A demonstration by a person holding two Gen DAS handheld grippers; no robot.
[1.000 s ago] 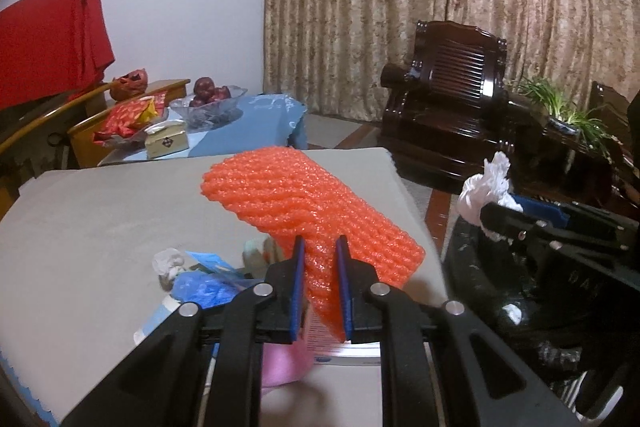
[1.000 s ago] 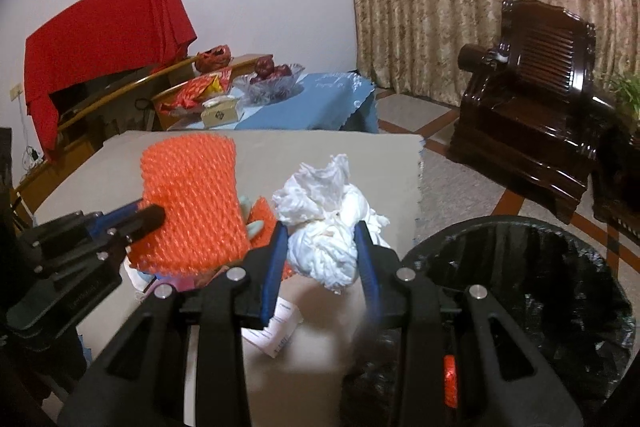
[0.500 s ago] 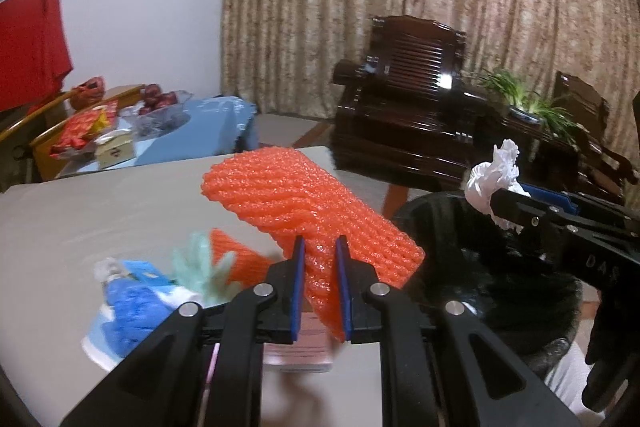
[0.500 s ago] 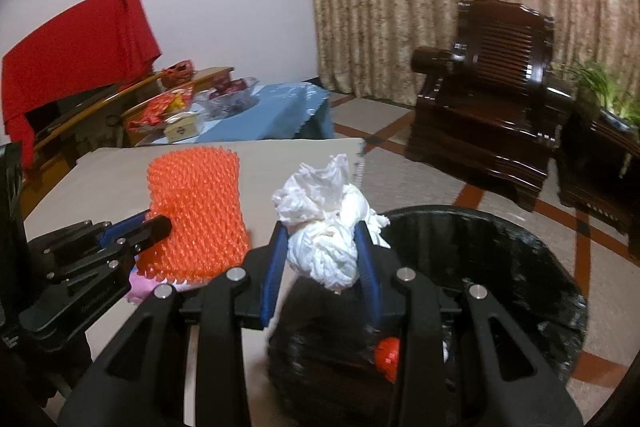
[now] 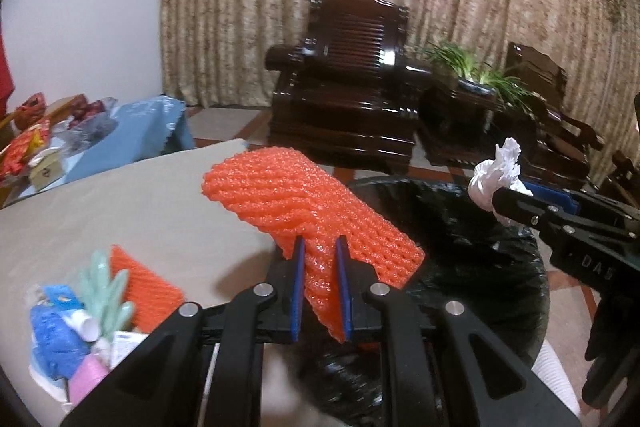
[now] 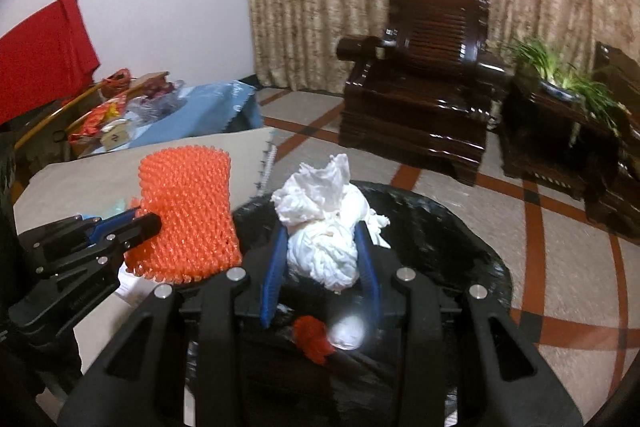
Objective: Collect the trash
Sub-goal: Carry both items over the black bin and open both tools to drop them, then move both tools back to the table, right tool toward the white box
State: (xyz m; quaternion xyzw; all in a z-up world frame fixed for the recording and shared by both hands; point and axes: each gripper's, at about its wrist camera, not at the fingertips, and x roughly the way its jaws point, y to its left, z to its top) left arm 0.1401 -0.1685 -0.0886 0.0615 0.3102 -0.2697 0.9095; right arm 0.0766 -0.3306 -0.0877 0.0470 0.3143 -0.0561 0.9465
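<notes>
The left gripper [image 5: 320, 287] clamps an orange foam fruit-net sleeve [image 5: 308, 211], and the right gripper [image 6: 320, 267] clamps a crumpled white tissue wad [image 6: 324, 227], both above the black-lined round trash bin [image 6: 460, 247].

Bin mouth [image 6: 432, 227] lay open at lower centre; table edge [image 6: 256, 147] and litter pile [image 5: 80, 327] crowded the lower left.

The bin [image 6: 460, 227] stands just beside the table [image 5: 120, 211]. Foam netting [image 5: 312, 211] and wadded tissue [image 6: 324, 227] hang over the bin. An armchair [image 6: 420, 99] stands behind the bin.
</notes>
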